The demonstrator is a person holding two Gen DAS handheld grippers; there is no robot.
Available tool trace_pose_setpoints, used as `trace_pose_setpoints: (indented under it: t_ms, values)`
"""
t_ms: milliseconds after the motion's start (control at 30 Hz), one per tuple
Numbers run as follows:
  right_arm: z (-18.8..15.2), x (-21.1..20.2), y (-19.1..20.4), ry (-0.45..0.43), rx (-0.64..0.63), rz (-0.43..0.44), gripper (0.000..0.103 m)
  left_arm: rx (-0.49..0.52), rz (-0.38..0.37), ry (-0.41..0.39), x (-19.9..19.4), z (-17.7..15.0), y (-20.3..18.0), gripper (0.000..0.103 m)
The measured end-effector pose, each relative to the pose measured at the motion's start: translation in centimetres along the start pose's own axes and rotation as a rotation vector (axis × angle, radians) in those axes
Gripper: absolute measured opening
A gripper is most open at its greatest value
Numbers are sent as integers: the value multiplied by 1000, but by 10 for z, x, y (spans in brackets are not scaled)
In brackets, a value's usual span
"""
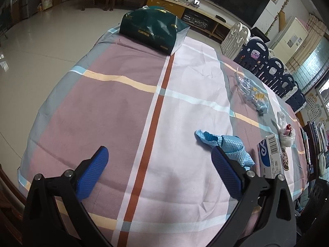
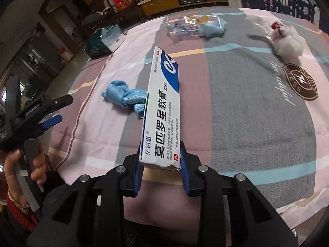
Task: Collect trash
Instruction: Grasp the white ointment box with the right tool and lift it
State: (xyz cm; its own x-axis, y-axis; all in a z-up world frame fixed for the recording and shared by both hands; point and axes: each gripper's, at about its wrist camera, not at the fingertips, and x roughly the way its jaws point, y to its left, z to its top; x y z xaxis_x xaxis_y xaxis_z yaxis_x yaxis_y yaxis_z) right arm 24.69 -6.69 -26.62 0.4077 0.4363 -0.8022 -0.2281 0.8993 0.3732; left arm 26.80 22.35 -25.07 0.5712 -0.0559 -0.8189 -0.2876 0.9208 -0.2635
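A: From the left wrist, what lies ahead?

B: The left gripper (image 1: 159,165) hangs with its blue pads spread wide and nothing between them, over a table draped in a checked cloth (image 1: 127,94) of mauve, pale pink and grey. A crumpled blue rag (image 1: 225,144) lies just beyond its right finger. Far ahead at the table's end sits a dark green paper bag (image 1: 154,29). Off to the right are a clear plastic wrapper (image 1: 251,91), a white wad of trash (image 1: 286,132) and the ointment box (image 1: 271,156). Pale floor tiles spread to the left; a low cabinet and stacked plastic chairs line the far side.

A: And the right wrist?

B: The right gripper (image 2: 160,164) pinches the near end of that long white-and-blue box (image 2: 162,111), which juts forward above the cloth. The rag (image 2: 125,96) lies left of it, the wrapper (image 2: 193,27) ahead, the wad (image 2: 287,41) ahead-right. At far left a hand (image 2: 18,164) holds the other gripper.
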Motion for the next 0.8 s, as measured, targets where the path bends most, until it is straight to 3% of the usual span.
trace_pose_setpoints:
  t_ms: [167,267,333,400,800]
  values:
    - [-5,0,-8,-13,42,-22,38,8,8,2,1,-1,-2,100]
    - [-7,0,-4,-22,19,-66,49,13,13,3,1,-1,-3,100]
    - [-8,-1,1,-36,-17,-114,68,15,14,3,1,-1,-4,100]
    - [-10,-4,5,-48,-55,-146,73,17,15,3,1,-1,-3,100]
    - [-9,9,27,-52,-190,-255,74,4,13,1,0,-1,-2,100]
